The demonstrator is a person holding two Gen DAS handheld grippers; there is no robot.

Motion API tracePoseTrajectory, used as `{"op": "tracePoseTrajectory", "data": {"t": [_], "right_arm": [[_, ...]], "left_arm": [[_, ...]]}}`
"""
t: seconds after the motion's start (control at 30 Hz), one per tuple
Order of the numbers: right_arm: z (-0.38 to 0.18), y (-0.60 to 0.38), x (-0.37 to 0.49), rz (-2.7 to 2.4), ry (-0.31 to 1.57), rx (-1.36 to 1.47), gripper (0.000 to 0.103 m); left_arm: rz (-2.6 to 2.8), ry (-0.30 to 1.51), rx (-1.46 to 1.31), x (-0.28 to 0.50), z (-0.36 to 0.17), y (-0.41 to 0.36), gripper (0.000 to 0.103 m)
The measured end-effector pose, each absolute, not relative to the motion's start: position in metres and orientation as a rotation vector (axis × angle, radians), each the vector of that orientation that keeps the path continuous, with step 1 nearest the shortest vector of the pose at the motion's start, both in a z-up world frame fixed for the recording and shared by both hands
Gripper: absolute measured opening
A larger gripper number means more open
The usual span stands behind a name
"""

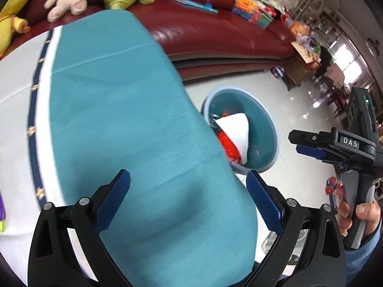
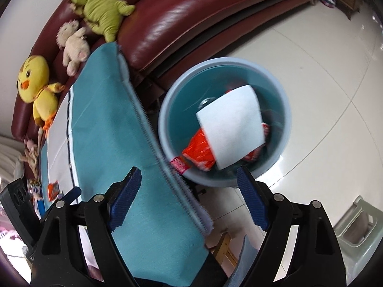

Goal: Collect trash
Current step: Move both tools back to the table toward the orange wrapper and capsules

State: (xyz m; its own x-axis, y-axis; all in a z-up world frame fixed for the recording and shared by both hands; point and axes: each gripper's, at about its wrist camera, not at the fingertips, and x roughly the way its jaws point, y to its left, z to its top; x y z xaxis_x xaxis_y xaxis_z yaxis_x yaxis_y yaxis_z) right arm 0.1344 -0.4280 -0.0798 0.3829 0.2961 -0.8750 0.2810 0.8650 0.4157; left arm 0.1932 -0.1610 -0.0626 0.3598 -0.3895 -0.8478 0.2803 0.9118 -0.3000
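Note:
A round blue bin (image 2: 165, 129) stands on the floor beside the table. Inside lie a white paper sheet (image 2: 229, 129) and an orange-red wrapper (image 2: 198, 150). The bin (image 1: 270, 124) also shows in the left wrist view, with the white paper (image 1: 237, 129) and the wrapper (image 1: 227, 146) in it. My left gripper (image 1: 189, 198) is open and empty above the teal tablecloth (image 1: 119, 110). My right gripper (image 2: 189, 196) is open and empty above the table edge, near the bin. It also shows at the right of the left wrist view (image 1: 305, 144). Small wrappers (image 2: 53, 190) lie on the table at far left.
A dark red leather sofa (image 2: 179, 16) curves behind the table, with plush toys: a yellow duck (image 2: 36, 83), a cream animal (image 2: 74, 45), a green one (image 2: 100, 7). Toys (image 1: 258, 12) lie on the sofa's far end. A pale plastic stool (image 2: 356, 227) stands on the tiled floor.

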Motion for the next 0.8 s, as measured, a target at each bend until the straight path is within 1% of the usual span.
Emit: {"op": "tracePoseTrajectory", "data": {"t": [0.37,0.8], "right_arm": [[-0.061,-0.348,0.141,0.100,1.217,0.445,0.078],[-0.061,-0.229,0.157,0.232,1.279,0.316,0.078]], "left_arm": [[-0.346,1.060,-0.176,0.171,-0.049,-0.089,0.099],[-0.192,1.039,-0.267,0.144,-0.053,0.025,0.099]]}}
